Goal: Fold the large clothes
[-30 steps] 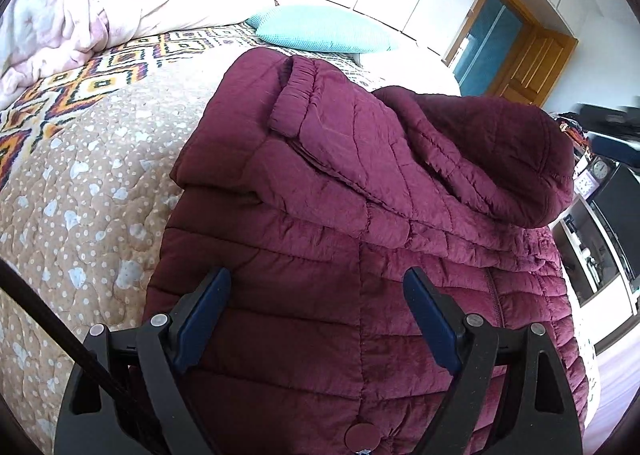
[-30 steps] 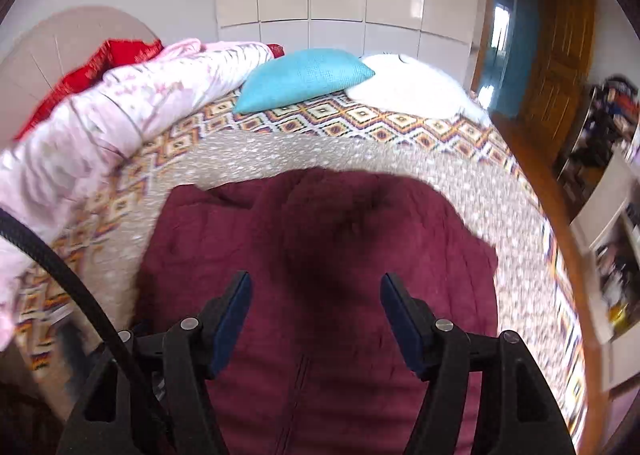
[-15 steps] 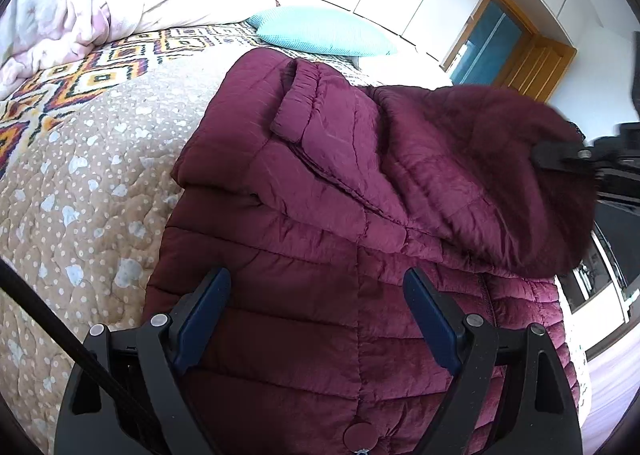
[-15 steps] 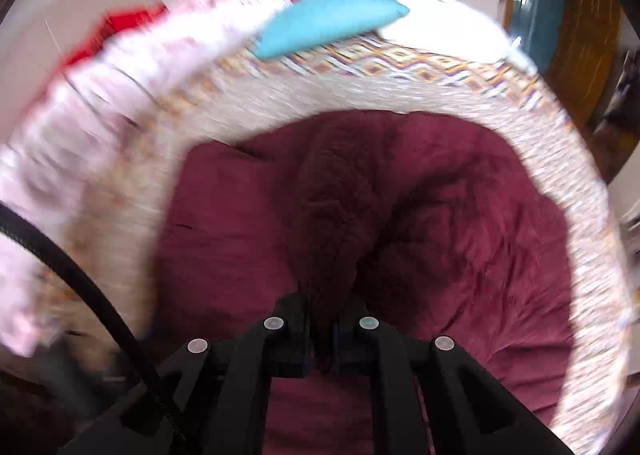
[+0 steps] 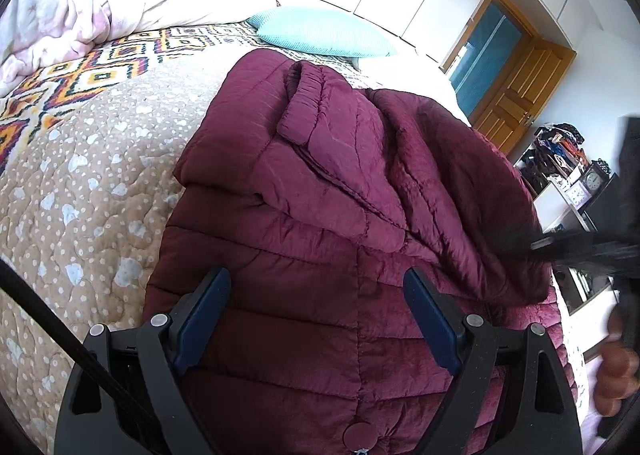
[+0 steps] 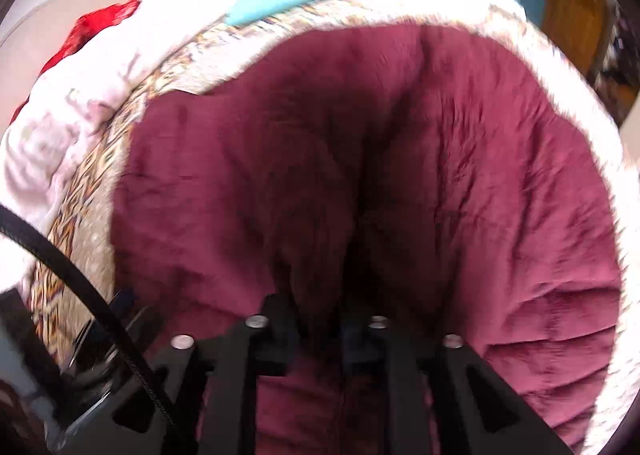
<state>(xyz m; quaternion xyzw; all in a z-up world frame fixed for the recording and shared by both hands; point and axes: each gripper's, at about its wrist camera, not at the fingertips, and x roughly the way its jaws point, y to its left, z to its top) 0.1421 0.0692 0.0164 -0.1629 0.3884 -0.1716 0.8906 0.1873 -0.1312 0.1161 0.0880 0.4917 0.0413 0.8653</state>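
A maroon quilted puffer jacket [image 5: 320, 239] lies on a bed whose quilted bedspread [image 5: 80, 183] is tan with pale spots and a zigzag-patterned band nearer the pillows. The jacket's body runs from the near edge of the left wrist view up toward a turquoise pillow [image 5: 324, 33], and one sleeve is folded across the chest so that its elastic cuff [image 5: 306, 95] rests near the top. The left gripper [image 5: 316, 315] hovers over the lower body of the jacket with its jaws spread wide and nothing between them; the blue pads [image 5: 204, 319] sit clear on either side of the centre seam. The right gripper [image 6: 318, 319] has its jaws drawn together on a gathered ridge of the jacket's fabric, which rises as a dark fold straight ahead of it; the right wrist view is blurred. In the left wrist view this gripper reaches in from the right and pinches the raised right-hand part of the jacket. Left of the jacket the bedspread lies open as far as a rumpled pink-and-white duvet [image 5: 76, 11]. To the right the jacket's edge runs close to the edge of the bed, beyond which stand a wooden door [image 5: 520, 95] and cluttered shelves [image 5: 560, 163].
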